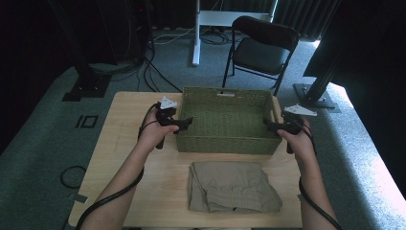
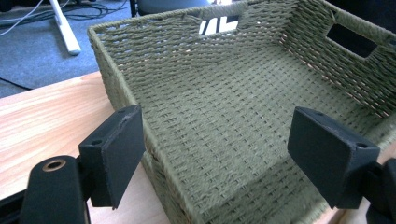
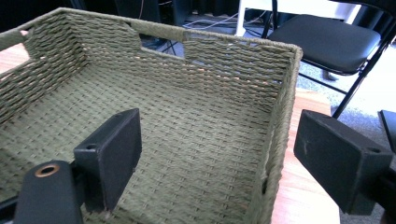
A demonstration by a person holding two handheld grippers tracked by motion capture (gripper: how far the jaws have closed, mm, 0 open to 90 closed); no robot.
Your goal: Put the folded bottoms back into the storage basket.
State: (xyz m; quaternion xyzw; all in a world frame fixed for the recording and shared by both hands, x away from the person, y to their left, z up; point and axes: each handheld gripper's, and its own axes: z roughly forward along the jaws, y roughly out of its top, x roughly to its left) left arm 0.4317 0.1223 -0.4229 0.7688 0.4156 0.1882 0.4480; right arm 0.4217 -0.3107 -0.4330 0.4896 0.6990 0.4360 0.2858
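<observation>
With jaws spread and empty, the left gripper (image 1: 186,122) and right gripper (image 1: 271,124) straddle the side walls of the woven basket (image 1: 225,140) mid-table, likely needing to clamp both walls next.

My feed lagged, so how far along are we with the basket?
The basket is empty; the folded shorts lie on the table in front of it. Both hand-held grippers, left and right, are open at its side walls. Gripping remains.
</observation>
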